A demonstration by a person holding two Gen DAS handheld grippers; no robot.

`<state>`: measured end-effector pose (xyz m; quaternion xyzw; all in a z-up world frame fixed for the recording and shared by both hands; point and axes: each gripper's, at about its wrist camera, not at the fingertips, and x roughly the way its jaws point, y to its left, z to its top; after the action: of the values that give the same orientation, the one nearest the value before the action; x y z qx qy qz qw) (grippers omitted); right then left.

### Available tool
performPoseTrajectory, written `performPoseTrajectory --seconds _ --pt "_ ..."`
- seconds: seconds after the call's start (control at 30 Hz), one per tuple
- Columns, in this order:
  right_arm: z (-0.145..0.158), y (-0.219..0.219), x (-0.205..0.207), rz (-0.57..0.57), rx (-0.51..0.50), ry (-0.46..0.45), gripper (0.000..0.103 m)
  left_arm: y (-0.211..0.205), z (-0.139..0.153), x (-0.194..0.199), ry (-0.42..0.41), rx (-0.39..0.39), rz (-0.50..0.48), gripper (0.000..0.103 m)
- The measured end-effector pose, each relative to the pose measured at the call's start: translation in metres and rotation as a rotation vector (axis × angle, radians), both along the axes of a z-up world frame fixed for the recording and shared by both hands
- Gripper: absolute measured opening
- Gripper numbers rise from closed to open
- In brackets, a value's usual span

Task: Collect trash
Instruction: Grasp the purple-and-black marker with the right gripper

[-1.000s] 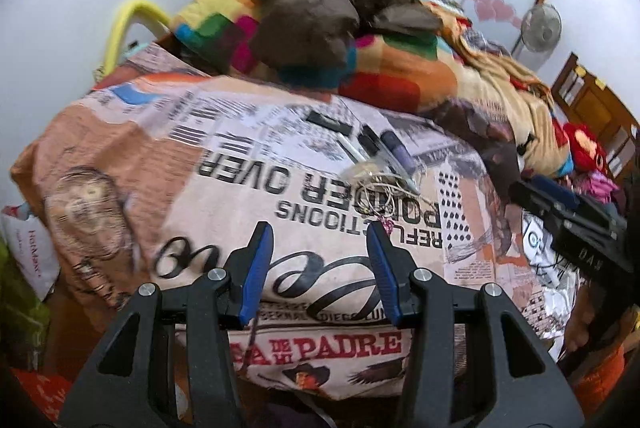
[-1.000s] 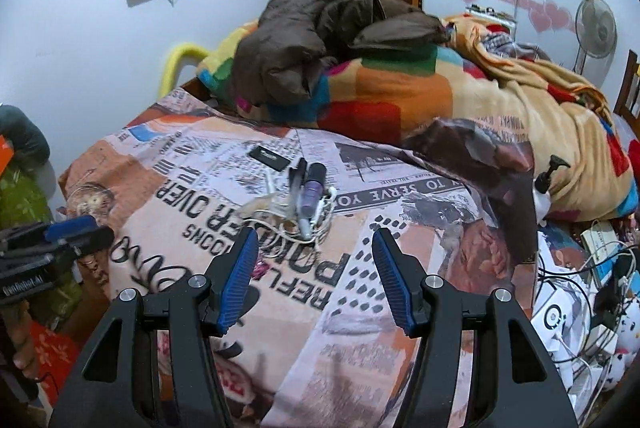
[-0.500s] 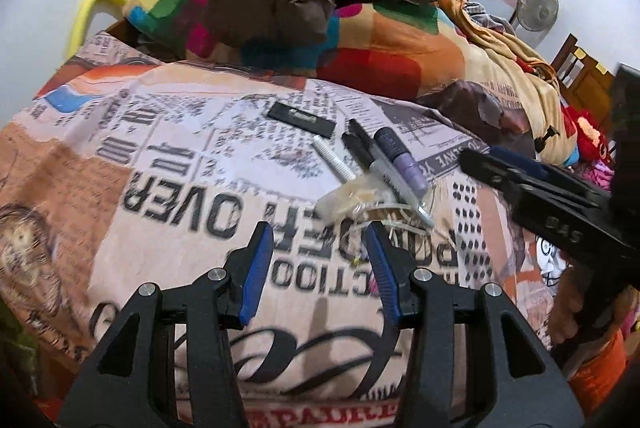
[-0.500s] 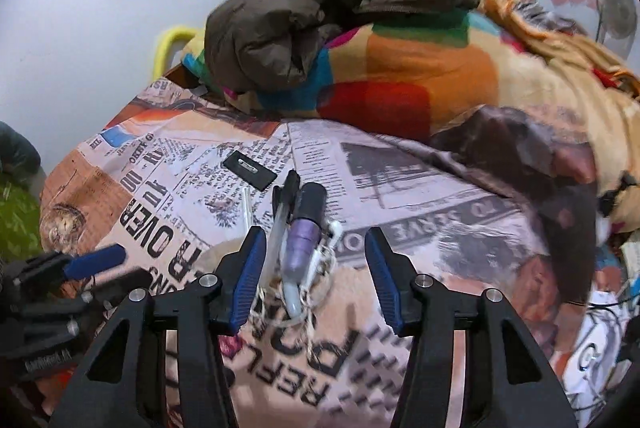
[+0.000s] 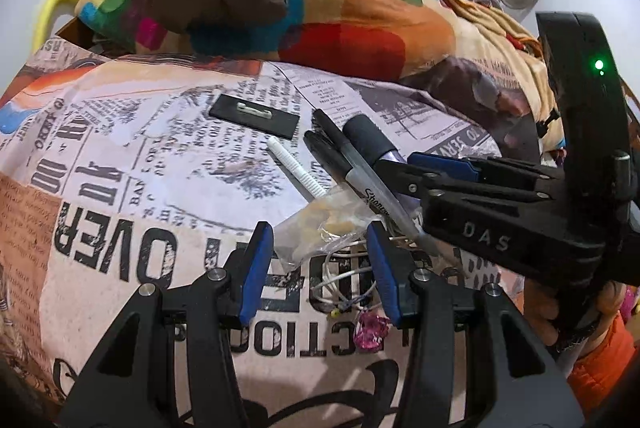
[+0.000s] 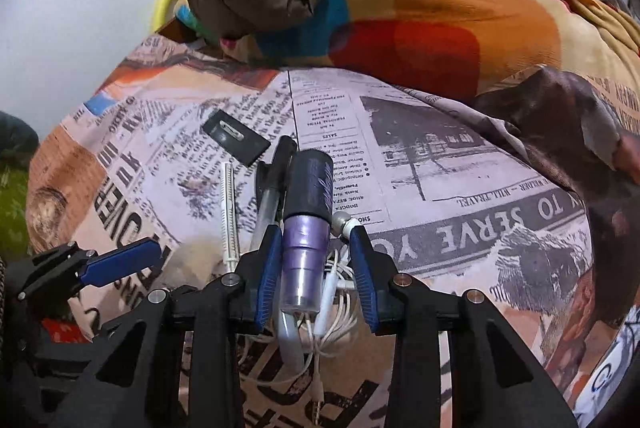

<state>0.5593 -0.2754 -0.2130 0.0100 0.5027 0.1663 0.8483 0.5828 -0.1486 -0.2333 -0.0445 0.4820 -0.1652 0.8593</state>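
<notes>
— Between the blue pads of the left gripper (image 5: pixel 320 270), seen from its own camera, sits the crumpled clear wrapper (image 5: pixel 320 228) with a white cord (image 5: pixel 344 284) coiled nearer. The jaws stand spread, touching nothing.

— And the pens?

— Just right of it and farther off, lying slantwise from far left to near right: a Sharpie marker (image 5: pixel 368 188), a white pen (image 5: pixel 296 174). The right gripper (image 5: pixel 444 164) reaches in from the right over them.

— From the right camera?

— The purple marker (image 6: pixel 306 228) lies lengthwise between the right gripper (image 6: pixel 314 268) fingers, black cap pointing away. Its jaws have just been closing; the left pad looks against the barrel, the right one not yet. So the right hand is nearer the marker, the left nearer the wrapper.
</notes>
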Motion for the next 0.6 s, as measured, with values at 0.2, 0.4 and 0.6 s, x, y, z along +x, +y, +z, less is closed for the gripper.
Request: performPoseTrajectory --seconds 0.2,0.4,0.6 --pt "0.0 0.004 0.005 0.028 0.008 -0.007 0.021 -0.004 -0.009 0.008 0.009 0.004 0.009 0.048" --pt "0.001 0.005 0.003 0.025 0.001 -0.023 0.021 -0.011 -0.011 0.01 -0.027 0.067 -0.007 0.048" --pt "0.022 -0.008 -0.01 0.003 0.056 -0.069 0.021 -0.001 -0.001 0.005 -0.035 0.036 -0.016 0.048"
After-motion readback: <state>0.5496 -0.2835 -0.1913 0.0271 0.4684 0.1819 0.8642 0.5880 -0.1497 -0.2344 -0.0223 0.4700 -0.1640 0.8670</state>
